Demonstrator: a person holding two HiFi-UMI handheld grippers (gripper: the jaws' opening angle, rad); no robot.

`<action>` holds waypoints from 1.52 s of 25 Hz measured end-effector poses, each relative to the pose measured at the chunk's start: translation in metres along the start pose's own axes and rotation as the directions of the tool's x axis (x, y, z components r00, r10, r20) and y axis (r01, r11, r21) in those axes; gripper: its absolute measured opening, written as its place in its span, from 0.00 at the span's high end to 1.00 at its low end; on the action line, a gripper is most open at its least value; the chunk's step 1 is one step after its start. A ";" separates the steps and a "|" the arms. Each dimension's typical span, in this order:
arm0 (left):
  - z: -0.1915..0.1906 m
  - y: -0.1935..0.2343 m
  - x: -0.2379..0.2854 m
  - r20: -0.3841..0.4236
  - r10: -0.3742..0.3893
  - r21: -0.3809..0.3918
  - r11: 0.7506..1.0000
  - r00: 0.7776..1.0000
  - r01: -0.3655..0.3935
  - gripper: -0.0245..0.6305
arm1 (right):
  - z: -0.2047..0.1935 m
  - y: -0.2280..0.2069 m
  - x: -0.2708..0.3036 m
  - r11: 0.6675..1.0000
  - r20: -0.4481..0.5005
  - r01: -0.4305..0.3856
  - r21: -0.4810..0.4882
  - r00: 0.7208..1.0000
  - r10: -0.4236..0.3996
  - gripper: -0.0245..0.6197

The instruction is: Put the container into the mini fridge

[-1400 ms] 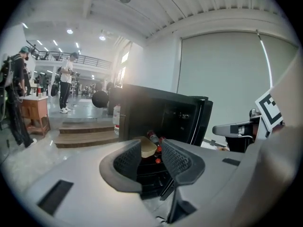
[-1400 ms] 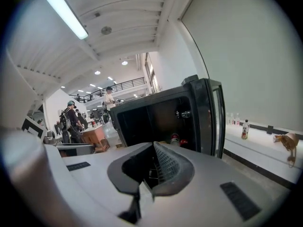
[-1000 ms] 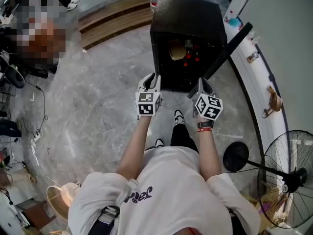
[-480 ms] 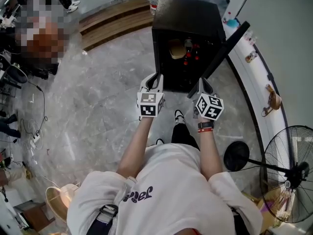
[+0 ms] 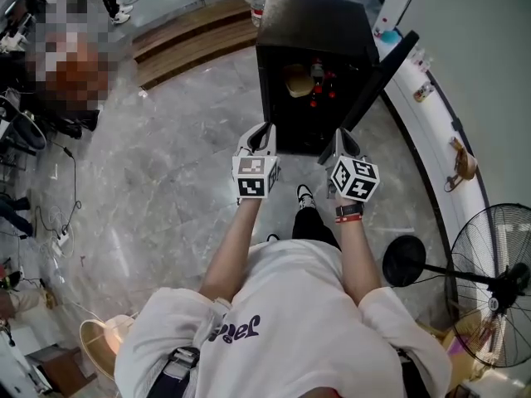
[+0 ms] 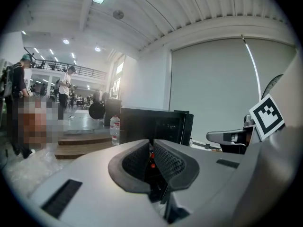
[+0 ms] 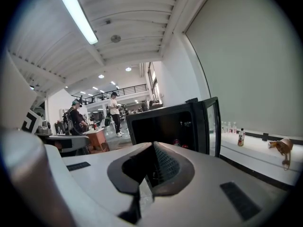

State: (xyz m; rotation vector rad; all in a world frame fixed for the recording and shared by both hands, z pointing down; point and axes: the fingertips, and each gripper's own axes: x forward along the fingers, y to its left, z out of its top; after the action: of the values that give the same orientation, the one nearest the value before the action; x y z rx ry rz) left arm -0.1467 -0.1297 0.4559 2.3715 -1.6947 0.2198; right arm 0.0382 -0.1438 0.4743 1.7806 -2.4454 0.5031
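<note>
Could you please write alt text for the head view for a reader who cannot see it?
Seen from above, a person in a white T-shirt holds the left gripper and right gripper out towards an open black mini fridge on a grey marble floor. The left jaws, nearly together with nothing between, have just been closing.

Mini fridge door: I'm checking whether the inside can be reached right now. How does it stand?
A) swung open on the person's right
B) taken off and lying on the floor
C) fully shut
A: in the head view the door angles out from the mini fridge, and red items show inside it.
</note>
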 end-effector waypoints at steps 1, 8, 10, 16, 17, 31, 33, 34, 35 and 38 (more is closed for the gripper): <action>0.000 0.002 -0.002 0.001 0.005 -0.006 1.000 1.000 -0.005 0.90 | 0.001 0.001 -0.001 1.000 0.003 -0.002 -0.002 1.000 0.002 0.94; -0.004 0.014 -0.015 0.006 0.027 -0.027 0.999 1.000 -0.027 0.93 | 0.002 0.007 -0.008 1.000 0.012 0.001 -0.012 1.000 -0.001 0.94; -0.004 0.015 -0.017 0.011 0.028 -0.028 0.999 1.000 -0.028 0.93 | 0.002 0.007 -0.010 1.000 0.016 0.003 -0.014 1.000 -0.003 0.94; 0.004 0.009 -0.019 0.043 0.022 -0.022 1.000 0.999 -0.021 0.93 | 0.004 0.007 -0.013 1.000 0.024 0.007 -0.022 1.000 -0.006 0.94; 0.004 0.007 -0.019 0.045 0.019 -0.020 1.000 0.999 -0.018 0.93 | 0.003 0.006 -0.013 1.000 0.024 0.006 -0.021 1.000 -0.005 0.94; -0.001 -0.005 -0.014 0.038 -0.001 -0.037 0.999 0.999 0.002 0.93 | 0.000 -0.004 -0.021 1.000 0.025 0.011 -0.015 1.000 -0.011 0.94; -0.003 -0.008 -0.012 0.036 -0.006 -0.037 0.999 0.999 0.007 0.93 | -0.002 -0.007 -0.021 1.000 0.024 0.013 -0.014 1.000 -0.013 0.94; -0.004 -0.010 -0.011 0.036 -0.008 -0.036 0.999 0.999 0.009 0.93 | -0.002 -0.009 -0.022 1.000 0.025 0.014 -0.012 1.000 -0.014 0.94; -0.004 -0.012 -0.010 0.035 -0.010 -0.035 0.999 0.999 0.011 0.93 | -0.002 -0.010 -0.022 1.000 0.026 0.015 -0.011 1.000 -0.015 0.94; -0.005 -0.017 -0.009 0.030 -0.016 -0.036 0.999 0.999 0.017 0.93 | -0.002 -0.014 -0.025 1.000 0.026 0.019 -0.008 0.999 -0.018 0.94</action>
State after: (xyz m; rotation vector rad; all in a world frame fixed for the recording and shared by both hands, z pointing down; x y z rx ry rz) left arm -0.1338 -0.1152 0.4575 2.3726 -1.6772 0.1506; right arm 0.0592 -0.1245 0.4730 1.8160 -2.4418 0.4707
